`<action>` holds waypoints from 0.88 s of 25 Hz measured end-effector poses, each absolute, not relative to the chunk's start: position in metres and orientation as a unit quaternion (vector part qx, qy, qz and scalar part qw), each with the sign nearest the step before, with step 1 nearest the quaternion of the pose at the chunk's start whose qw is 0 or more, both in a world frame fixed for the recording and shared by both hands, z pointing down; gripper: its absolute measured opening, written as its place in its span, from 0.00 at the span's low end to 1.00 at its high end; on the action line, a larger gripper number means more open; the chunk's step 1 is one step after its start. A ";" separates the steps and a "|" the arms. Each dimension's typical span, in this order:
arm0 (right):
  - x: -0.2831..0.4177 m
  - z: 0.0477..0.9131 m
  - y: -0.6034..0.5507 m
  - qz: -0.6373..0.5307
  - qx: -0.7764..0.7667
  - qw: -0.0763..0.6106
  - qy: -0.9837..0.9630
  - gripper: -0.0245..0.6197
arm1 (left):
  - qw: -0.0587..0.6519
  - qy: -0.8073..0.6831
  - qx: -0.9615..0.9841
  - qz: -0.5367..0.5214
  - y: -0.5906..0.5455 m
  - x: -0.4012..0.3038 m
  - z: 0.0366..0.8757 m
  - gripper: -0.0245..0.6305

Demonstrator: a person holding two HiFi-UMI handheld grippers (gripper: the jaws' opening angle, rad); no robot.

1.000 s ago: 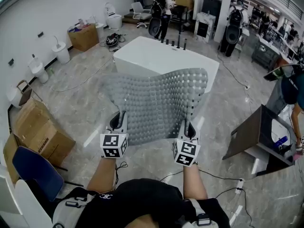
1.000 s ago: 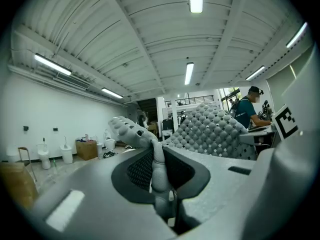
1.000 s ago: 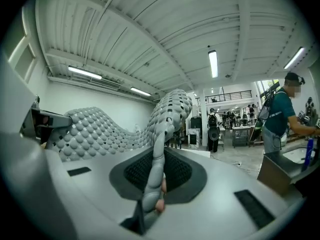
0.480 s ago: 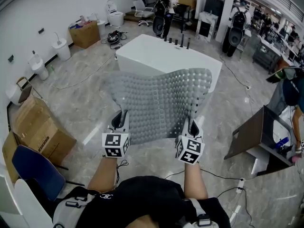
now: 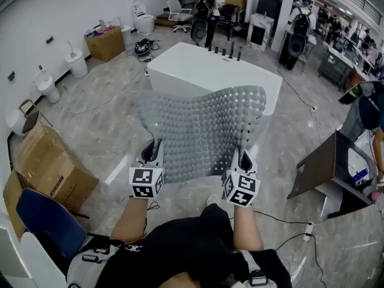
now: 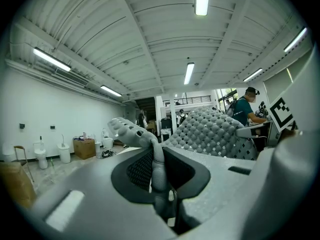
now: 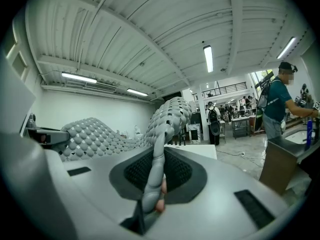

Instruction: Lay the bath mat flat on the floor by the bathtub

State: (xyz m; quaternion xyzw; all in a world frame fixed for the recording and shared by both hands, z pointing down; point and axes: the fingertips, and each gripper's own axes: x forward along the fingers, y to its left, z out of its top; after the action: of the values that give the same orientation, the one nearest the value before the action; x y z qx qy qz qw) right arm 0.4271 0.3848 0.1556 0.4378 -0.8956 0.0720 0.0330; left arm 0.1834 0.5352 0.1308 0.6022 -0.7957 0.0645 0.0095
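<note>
I count two grippers: my left gripper [image 5: 154, 147] and my right gripper [image 5: 242, 158]. There is one mat [image 5: 204, 128] and one tub [image 5: 210, 71]. Cardboard boxes come to two: a box [image 5: 53, 168] close at my left and a box [image 5: 106, 44] farther off. Chairs, two: a blue chair [image 5: 41, 216] and a white chair [image 5: 176, 8]. People I can count clearly number two: one person [image 5: 209, 3] behind the tub, another person [image 5: 363, 114] at my right.

Cardboard boxes [image 5: 53, 171] and blue chair [image 5: 45, 221], left foreground. White toilet [image 5: 144, 24] and open carton [image 5: 107, 44], far left wall. Dark cabinet [image 5: 321, 171], right side.
</note>
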 end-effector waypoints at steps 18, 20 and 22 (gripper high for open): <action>0.348 0.190 0.228 0.102 0.454 0.028 -0.885 0.11 | 0.016 -0.789 0.608 0.085 0.382 0.099 0.159 0.11; 0.334 0.193 0.197 0.105 0.455 0.031 -0.884 0.11 | 0.017 -0.787 0.610 0.089 0.349 0.085 0.160 0.11; 0.320 0.193 0.164 0.108 0.457 0.032 -0.882 0.11 | 0.019 -0.785 0.612 0.091 0.315 0.070 0.158 0.11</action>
State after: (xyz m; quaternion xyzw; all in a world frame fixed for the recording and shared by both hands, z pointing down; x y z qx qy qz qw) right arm 0.3198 0.1644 0.1932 0.4566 -0.8825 0.1079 0.0325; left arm 0.0697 0.3145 0.1582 0.6121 -0.7853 0.0914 0.0188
